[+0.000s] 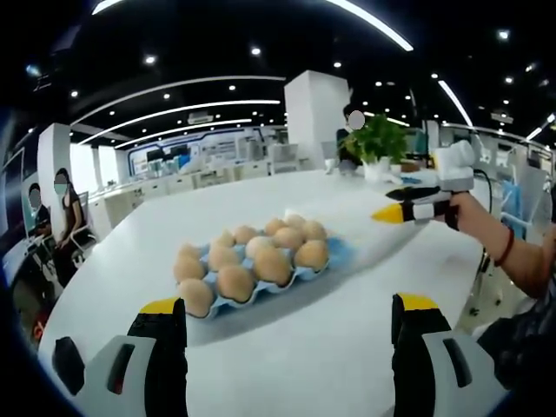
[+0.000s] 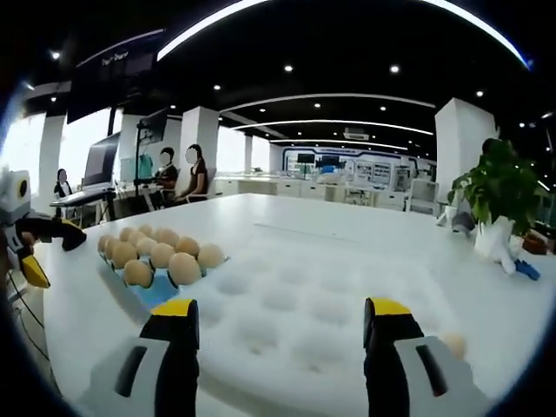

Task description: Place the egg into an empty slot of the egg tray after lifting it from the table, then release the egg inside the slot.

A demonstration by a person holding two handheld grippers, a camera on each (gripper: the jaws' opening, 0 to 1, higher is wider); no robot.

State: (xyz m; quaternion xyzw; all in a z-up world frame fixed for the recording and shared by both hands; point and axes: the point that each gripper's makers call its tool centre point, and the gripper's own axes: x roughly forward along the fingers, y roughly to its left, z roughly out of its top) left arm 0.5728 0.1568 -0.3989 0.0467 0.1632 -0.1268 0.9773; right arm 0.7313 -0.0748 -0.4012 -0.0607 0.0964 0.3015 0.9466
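Holding the right gripper [image 2: 282,308] low over the table [image 2: 365,230], jaws rising well apart at the bottom of the right gripper view and clamping nothing. Keeping the left gripper [image 1: 287,304] likewise spread and empty, facing the blue egg tray [image 1: 334,254] at the centre of the left gripper view.

Looking for the egg [image 2: 452,345]: lying at the lower right of the right gripper view, on the table just beside the right-hand jaw and partly hidden by it, outside the gap. Seeing the white tray [image 2: 287,300] sitting bottom centre with rows of empty slots, and the blue egg tray at middle left, nearly full.

Judging the pickup as not yet begun. Doing it well probably means:
- swinging toward the lower right until the egg is sitting between the jaws, not outside them;
- approaching low, so the pads are meeting the widest part of the shell;
- closing slowly and stopping at first firm contact, since the shell is brittle and apt to roll;
- lifting straight up before crossing the tray rim;
- lowering fully into a slot before opening.
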